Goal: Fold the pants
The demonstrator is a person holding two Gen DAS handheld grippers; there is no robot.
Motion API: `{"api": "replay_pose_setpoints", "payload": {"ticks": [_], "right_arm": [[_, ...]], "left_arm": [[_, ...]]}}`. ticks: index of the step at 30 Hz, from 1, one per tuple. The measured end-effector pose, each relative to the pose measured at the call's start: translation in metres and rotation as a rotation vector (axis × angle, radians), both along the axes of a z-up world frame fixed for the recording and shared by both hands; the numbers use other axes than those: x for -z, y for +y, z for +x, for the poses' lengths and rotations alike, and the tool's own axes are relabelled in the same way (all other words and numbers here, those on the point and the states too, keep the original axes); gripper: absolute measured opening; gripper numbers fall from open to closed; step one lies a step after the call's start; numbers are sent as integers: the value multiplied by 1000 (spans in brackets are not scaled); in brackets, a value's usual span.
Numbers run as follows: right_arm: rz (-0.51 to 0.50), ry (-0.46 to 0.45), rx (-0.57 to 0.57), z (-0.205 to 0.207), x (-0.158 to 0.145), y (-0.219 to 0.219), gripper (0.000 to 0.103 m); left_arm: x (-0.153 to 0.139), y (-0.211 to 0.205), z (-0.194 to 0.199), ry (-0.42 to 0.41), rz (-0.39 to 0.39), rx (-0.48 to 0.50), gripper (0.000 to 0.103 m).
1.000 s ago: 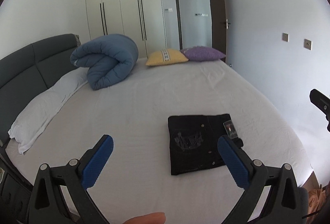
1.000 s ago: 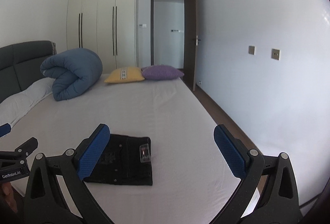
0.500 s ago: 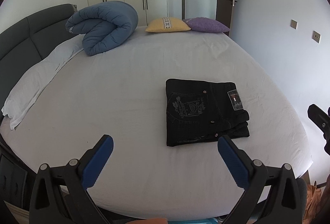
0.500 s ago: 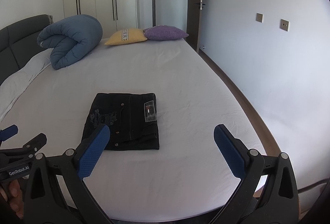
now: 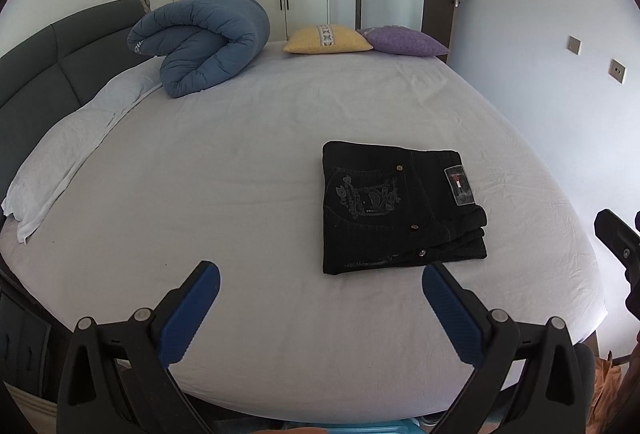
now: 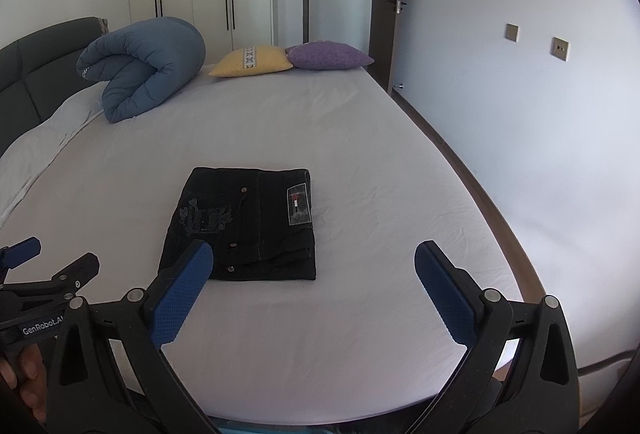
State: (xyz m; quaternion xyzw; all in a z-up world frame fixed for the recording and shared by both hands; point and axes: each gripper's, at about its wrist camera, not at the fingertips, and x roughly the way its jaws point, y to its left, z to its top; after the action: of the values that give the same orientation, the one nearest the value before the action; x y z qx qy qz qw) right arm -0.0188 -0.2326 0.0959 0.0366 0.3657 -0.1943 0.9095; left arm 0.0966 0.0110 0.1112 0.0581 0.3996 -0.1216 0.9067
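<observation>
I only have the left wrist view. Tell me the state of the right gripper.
Observer: The right gripper is open, with nothing between its fingers.
Operator: Say where it sits relative to the pants.
Observer: It hovers short of the folded pants, which lie ahead and left of its centre.
Operator: Read any marking on the left gripper.
Observer: Its side carries a label reading GenRobot.AI.

Rolled blue duvet [image 5: 204, 42] beside yellow cushion [image 5: 328, 39].
</observation>
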Motion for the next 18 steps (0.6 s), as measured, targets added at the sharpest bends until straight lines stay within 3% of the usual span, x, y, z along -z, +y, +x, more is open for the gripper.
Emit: {"api": "replay_pose_setpoints", "payload": {"ticks": [18], "right_arm": [[0, 11, -12, 4, 2, 11, 103]], "left_arm": [[4, -1, -1, 9, -9, 1, 103]]}}
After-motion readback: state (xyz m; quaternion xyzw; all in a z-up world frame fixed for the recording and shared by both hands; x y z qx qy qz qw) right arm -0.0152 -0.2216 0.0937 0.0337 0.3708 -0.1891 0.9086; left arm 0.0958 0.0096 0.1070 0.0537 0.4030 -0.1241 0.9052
